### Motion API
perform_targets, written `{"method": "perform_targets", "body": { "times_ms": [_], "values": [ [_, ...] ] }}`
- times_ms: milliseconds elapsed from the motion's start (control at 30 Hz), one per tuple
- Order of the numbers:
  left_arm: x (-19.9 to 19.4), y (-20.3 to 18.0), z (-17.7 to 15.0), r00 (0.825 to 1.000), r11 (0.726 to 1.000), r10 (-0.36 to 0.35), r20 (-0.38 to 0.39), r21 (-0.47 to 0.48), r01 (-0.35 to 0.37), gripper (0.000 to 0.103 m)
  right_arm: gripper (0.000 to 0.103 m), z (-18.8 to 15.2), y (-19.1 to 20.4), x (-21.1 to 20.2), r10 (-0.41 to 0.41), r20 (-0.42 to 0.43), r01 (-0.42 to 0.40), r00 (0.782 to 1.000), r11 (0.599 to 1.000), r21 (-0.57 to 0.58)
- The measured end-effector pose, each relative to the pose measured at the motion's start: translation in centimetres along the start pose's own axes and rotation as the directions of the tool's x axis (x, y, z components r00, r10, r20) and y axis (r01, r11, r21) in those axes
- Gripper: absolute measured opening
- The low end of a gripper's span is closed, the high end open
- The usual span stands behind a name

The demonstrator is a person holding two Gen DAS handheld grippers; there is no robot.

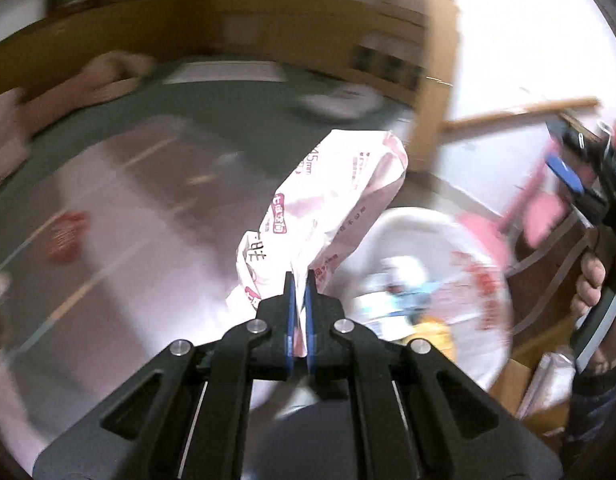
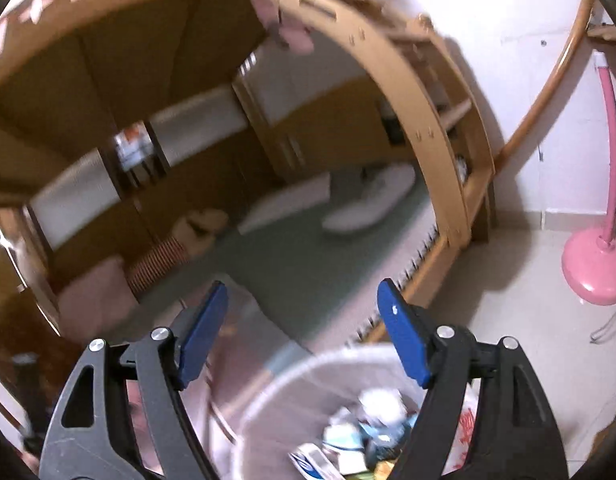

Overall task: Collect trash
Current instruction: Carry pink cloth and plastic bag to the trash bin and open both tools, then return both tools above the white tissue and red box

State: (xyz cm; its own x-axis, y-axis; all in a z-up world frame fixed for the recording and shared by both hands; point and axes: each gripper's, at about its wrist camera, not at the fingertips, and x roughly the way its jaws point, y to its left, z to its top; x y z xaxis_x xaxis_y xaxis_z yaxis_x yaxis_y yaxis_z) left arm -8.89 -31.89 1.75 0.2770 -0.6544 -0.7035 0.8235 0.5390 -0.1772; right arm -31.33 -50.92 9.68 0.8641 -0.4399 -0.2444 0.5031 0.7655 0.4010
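Our left gripper (image 1: pixel 299 280) pinches the pink-and-white wrapper (image 1: pixel 328 208), the lined bin (image 1: pixel 448 280) at its three o'clock; our right gripper (image 2: pixel 304 332) gapes empty. Released early — the wrapper could catch the rim and land outside.

A crumpled pink-and-white plastic wrapper (image 1: pixel 332 208) stands upright, beside the bag-lined white bin (image 1: pixel 412 216) holding mixed trash

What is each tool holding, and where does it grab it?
The left tool pinches the pink-and-white wrapper by its bottom edge. The right tool is open and holds nothing.
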Motion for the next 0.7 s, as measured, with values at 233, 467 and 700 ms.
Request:
{"method": "perform_targets", "body": {
  "times_ms": [233, 467, 700],
  "values": [
    [2.1, -3.4, 1.8, 0.996, 0.996, -0.088, 0.004, -0.006, 0.088, 0.094, 0.081, 1.3, 3.9, -1.1, 0.091, 0.032, -0.088, 0.995, 0.993, -0.076],
    [-5.2, 9.7, -1.1, 0.982, 0.974, 0.172, 0.082, -0.163, -0.157, 0.095, 0.081, -3.2, 10.0, 3.5, 0.164, -0.168, -0.187, 0.972, 0.973, -0.136],
    [-14.2, 23.7, -5.8, 0.893, 0.848, 0.437, 0.112, -0.384, -0.367, 0.098, 0.084, -10.3, 24.1, 11.2, 0.271, -0.416, -0.395, 0.868, 0.885, -0.247]
  ]
}}
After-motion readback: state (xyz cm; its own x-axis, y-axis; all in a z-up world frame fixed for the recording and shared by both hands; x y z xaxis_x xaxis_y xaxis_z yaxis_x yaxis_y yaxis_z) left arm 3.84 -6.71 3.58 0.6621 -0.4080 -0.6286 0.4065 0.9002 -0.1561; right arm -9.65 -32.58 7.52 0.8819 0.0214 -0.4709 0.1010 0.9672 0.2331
